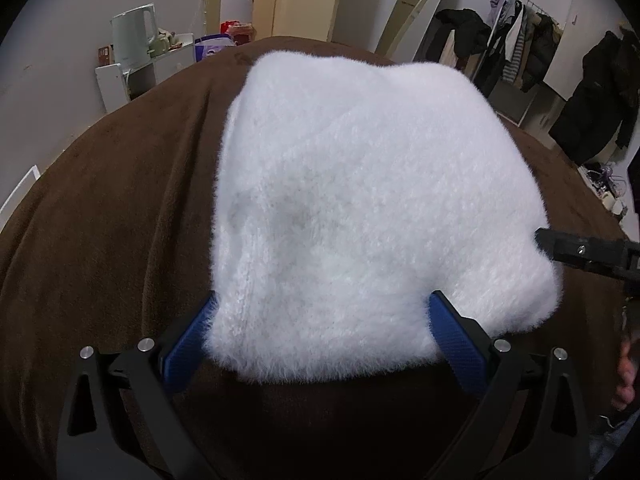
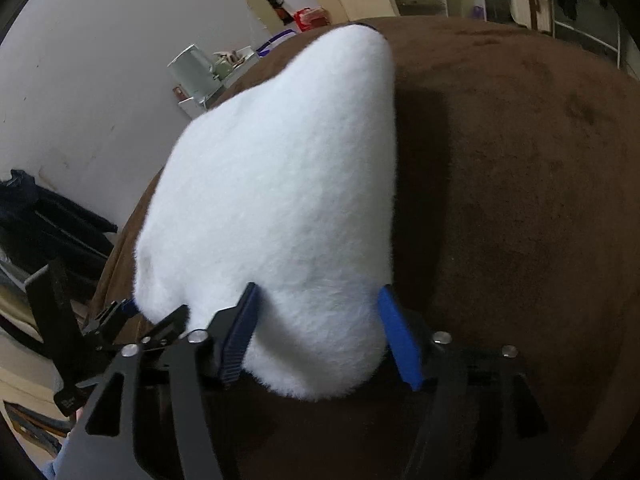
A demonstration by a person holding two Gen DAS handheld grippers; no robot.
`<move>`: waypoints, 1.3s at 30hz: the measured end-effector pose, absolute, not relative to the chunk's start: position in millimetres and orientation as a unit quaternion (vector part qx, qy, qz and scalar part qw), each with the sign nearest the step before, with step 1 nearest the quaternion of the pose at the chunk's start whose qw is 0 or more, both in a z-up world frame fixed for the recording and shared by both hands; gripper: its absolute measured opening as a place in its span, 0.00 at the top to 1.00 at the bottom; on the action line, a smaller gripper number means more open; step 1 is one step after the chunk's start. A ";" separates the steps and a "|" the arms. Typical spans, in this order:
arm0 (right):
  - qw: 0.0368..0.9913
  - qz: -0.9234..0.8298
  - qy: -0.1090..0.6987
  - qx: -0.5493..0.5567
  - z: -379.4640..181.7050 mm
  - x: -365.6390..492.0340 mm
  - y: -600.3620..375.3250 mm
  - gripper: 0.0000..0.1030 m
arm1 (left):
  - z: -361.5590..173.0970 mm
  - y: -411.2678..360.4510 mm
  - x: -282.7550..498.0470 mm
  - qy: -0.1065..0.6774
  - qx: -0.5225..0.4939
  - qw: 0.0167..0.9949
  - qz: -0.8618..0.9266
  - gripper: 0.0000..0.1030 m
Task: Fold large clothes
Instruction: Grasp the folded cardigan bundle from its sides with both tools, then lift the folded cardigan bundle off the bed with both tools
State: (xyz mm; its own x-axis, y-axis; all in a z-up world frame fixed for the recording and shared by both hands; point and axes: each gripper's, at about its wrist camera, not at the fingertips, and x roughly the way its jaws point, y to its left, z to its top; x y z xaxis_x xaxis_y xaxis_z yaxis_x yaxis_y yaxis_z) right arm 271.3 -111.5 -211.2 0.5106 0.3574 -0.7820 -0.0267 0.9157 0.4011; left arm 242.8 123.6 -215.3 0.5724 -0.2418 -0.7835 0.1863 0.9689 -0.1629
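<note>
**Both grippers spread around near edge of folded white garment**

Left gripper (image 1: 324, 320): jaws spread wide, blue pads (image 1: 456, 340) on either side of the near edge of the fluffy white garment (image 1: 360, 200). The fabric bulges between the fingers; the left pad is partly buried in the pile, the right pad lies against the fuzz. No pinch visible; the fingers bracket the cloth rather than clamp it.

Right gripper (image 2: 316, 332): jaws also apart, blue pads (image 2: 400, 344) flanking a narrower bulge of the same garment (image 2: 272, 184). Fabric fills the gap and touches both pads. Whether it is being squeezed cannot be told; the fingers stand clearly separated.

From the left wrist view, a black part of the right gripper (image 1: 584, 252) enters at the right edge, beside the garment's near right corner. From the right wrist view, the left gripper (image 2: 116, 324) shows at lower left, its tip touching the garment's near left corner.

Garment: lies folded into a compact, thick, roughly rectangular pile on the brown blanket (image 1: 100, 220), near the blanket's front edge and running away from the grippers. Surface is smooth and fuzzy, with one shallow dent near its middle in the left view.

Surroundings: a pale kettle (image 1: 134, 32) on a white shelf (image 1: 120, 80) beyond the blanket's far left corner; dark coats on a rack (image 1: 520, 32) past the far right.
</note>
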 end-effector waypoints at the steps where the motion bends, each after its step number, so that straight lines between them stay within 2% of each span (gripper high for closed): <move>1: 0.854 0.111 0.481 0.164 -209.4 271.7 -110.7 0.36 | -211.1 125.6 243.4 0.445 -0.039 0.886 -0.125 0.06; 10: 0.854 0.134 0.488 0.119 -187.7 284.9 -105.4 0.29 | -159.0 145.0 265.5 0.421 -0.052 0.892 -0.154 0.06; 14: 0.858 0.143 0.482 0.106 -182.8 290.2 -105.3 0.26 | -155.7 148.5 285.7 0.429 -0.037 0.888 -0.164 0.06; 19: 0.847 0.163 0.477 0.169 -187.4 307.4 -130.5 0.19 | -173.2 161.1 313.7 0.465 -0.059 0.863 -0.187 0.06; 31: 0.767 0.228 0.489 0.347 -244.8 364.8 -185.2 0.17 | -227.6 181.5 359.9 0.512 -0.180 0.795 -0.272 0.06; 33: 0.757 0.237 0.489 0.363 -252.8 371.9 -186.2 0.14 | -239.0 179.3 366.7 0.522 -0.192 0.780 -0.287 0.06; 39: 0.728 0.287 0.499 0.372 -263.5 379.6 -183.2 0.14 | -253.8 166.0 380.2 0.524 -0.210 0.752 -0.340 0.06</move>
